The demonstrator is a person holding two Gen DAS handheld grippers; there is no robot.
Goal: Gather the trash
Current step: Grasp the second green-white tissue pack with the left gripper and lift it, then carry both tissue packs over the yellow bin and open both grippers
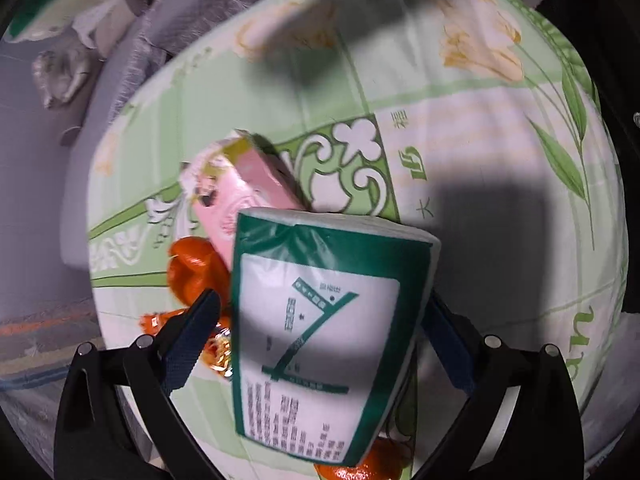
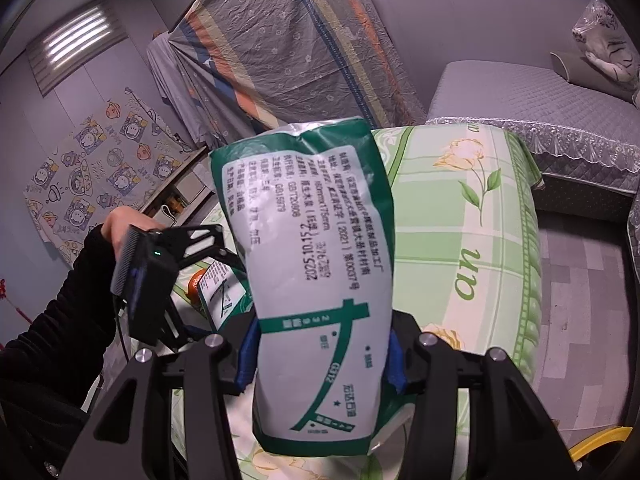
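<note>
Each claw has a green and white tissue pack. The left gripper (image 1: 320,328) has its blue fingers (image 1: 188,340) on both sides of a tissue pack (image 1: 324,340). The left finger looks a bit apart from the pack, so I cannot tell if it is squeezing or just letting go. The pack hangs over a table with a green flower cloth (image 1: 480,160), likely so it can be carried off.

The right gripper (image 2: 320,356) is pinching another tissue pack (image 2: 316,272) tight and holds it up above the same cloth (image 2: 480,240).

More trash lies on the cloth: a pink box (image 1: 248,184) and shiny orange wrappers (image 1: 192,268), right beside the left pack. No trash bin or bag shows, so I cannot say where the trash will go
</note>
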